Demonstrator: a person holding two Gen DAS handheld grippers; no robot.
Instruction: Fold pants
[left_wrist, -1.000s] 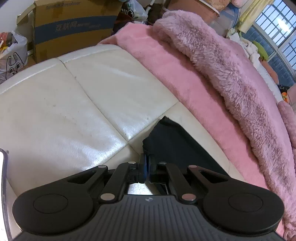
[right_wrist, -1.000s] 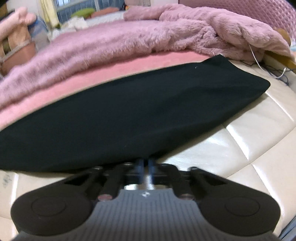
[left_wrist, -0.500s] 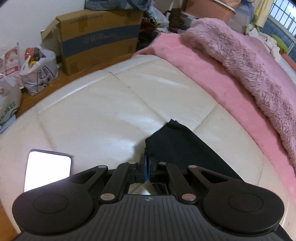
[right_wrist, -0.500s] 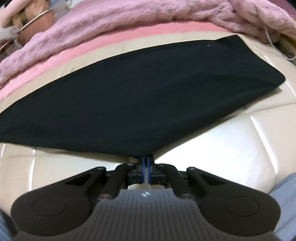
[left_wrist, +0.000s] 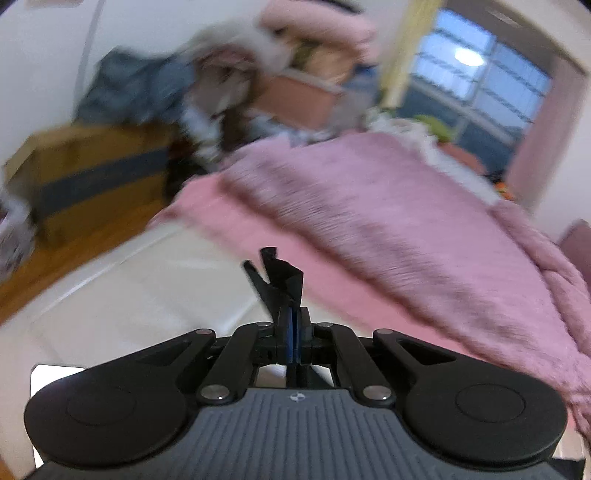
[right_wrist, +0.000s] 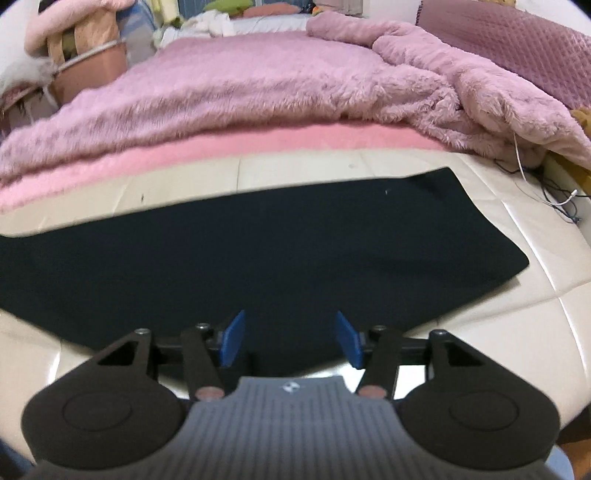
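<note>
Now we are mid-fold; the black pants (right_wrist: 258, 258) lie spread flat on the cream quilted bed surface (right_wrist: 535, 332), in front of the pink furry blanket (right_wrist: 258, 92); our left gripper (left_wrist: 293, 325) is clenched on one corner of the cloth, a crumpled black tip standing up just past its jaws, lifted clear of the bed; our right gripper (right_wrist: 290, 341) has just been opening, its blue pads (right_wrist: 232, 343) standing apart above the near edge of the pants, pressing on nothing; the left view is blurred. We judge the right side set down and released, while the left end is being carried over; next we would need to bring that held corner across onto the flat part, align the edges, then let go.
</note>
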